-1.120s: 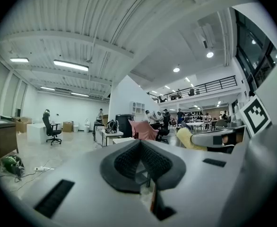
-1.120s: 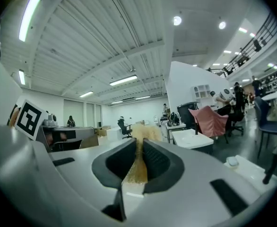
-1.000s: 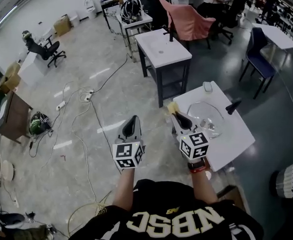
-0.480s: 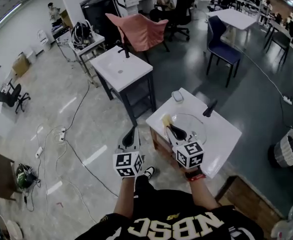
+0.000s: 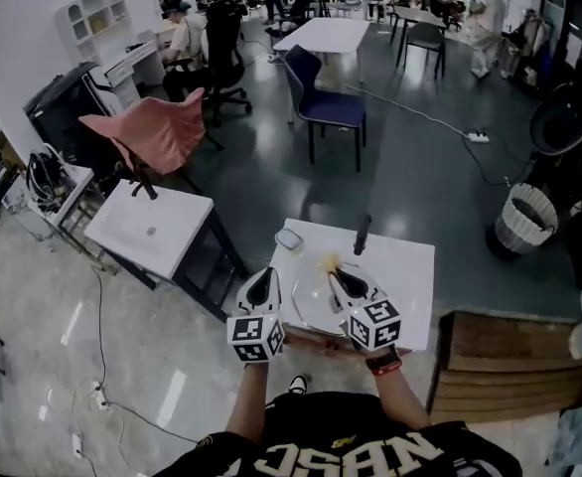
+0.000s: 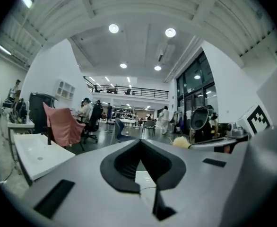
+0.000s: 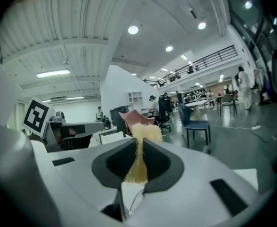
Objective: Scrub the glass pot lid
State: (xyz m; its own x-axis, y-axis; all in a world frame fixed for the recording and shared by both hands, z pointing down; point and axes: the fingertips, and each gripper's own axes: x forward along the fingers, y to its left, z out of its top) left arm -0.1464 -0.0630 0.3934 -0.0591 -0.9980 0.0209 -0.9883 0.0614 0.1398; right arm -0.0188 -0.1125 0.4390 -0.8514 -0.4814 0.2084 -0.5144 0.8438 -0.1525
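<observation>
**Workshop hall, white bench: sponge at the unheld lid**

A white bench stands in an open workshop hall. The right tool is clamped on a yellow sponge. The left tool has its jaws together, holding nothing. The glass pot lid lies below them near the bench's front edge, unsteadied, so scrubbing pressure could slide it off. Just beyond, a small clear container and a black tap limit forward strokes.
</observation>
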